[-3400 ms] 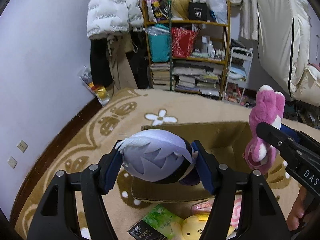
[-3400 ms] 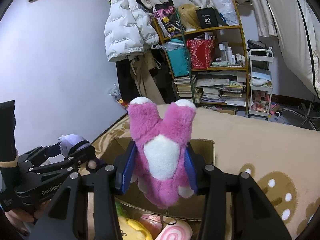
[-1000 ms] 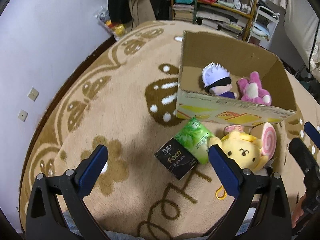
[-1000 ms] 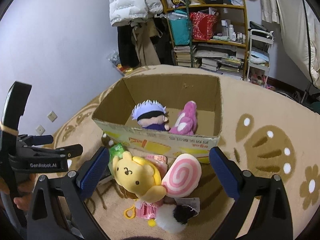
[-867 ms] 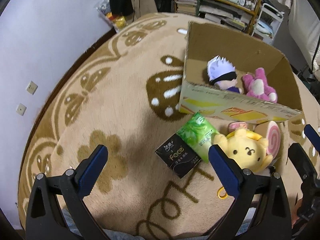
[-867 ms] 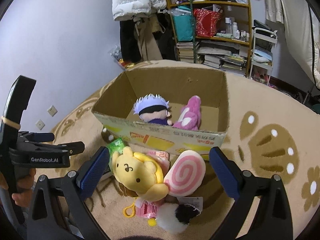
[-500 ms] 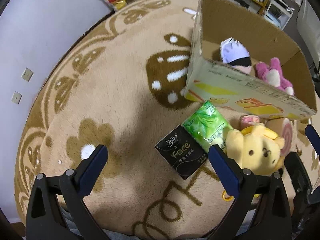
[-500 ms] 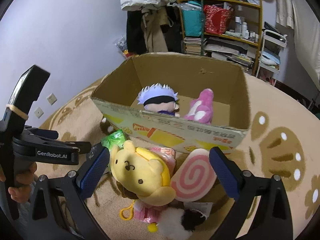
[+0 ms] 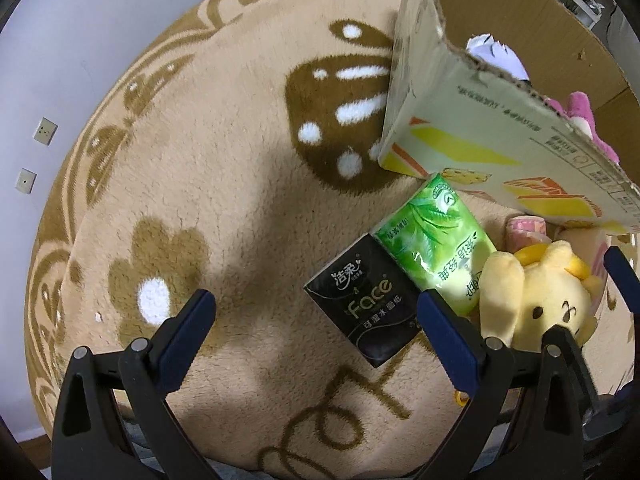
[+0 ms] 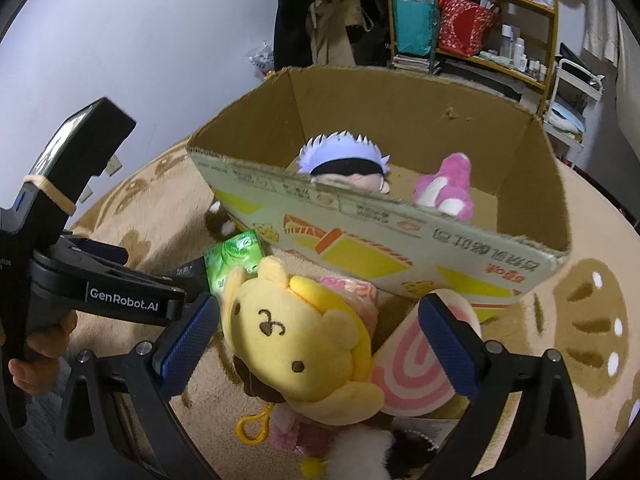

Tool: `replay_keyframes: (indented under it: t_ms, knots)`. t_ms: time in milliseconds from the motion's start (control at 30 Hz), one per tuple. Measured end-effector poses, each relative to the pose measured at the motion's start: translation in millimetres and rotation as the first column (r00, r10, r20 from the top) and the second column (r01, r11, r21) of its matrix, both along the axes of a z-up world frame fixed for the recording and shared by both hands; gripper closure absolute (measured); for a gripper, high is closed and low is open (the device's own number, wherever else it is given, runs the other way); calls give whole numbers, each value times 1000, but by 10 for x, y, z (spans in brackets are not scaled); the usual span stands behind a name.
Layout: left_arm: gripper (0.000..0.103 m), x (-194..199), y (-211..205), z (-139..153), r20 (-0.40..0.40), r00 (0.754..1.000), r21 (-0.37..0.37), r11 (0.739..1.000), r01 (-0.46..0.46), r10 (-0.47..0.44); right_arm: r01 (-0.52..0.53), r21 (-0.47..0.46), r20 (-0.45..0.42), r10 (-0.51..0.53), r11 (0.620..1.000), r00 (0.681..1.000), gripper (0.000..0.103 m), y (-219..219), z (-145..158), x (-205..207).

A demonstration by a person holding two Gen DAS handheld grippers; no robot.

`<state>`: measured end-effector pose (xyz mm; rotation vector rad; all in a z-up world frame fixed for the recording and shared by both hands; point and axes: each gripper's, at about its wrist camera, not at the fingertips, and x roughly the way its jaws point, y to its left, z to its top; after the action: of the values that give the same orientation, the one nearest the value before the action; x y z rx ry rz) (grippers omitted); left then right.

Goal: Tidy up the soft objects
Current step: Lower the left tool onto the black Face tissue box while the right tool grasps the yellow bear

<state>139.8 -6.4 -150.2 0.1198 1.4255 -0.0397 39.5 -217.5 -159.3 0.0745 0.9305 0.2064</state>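
Both jaws spread wide beside cardboard box (image 10: 400, 240).

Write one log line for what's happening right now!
left gripper: open, over black tissue pack | right gripper: open, around yellow plush | box: two plushies

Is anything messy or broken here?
A bit. The cardboard box has a ragged, torn top edge and a small hole in its back wall. The yellow plush lies tipped over on a heap of toys outside the box, beside the green tissue pack and black tissue pack.
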Motion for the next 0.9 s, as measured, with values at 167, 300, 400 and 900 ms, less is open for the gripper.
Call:
replay_keyframes:
  t_ms: [167,300,400,900]
  knots:
    - [3,56,-29,-82,-21,1000,-1,1000,10,-10,-24,-26,-20,24,999,1000,0,61,-79,12]
    - [3,98,-17,-117,-31,1000,-13,1000,3,-3,-32,-43,-21,31,999,999,0,83,-105,16]
    - [3,127,-31,-137,-33,999,-12,1000,10,-10,-38,-65,-28,36,997,999,0,101,-144,13]
    - [3,183,-59,-219,-51,998,-55,998,34,-37,-32,-87,-26,30,996,999,1,77,-165,18]
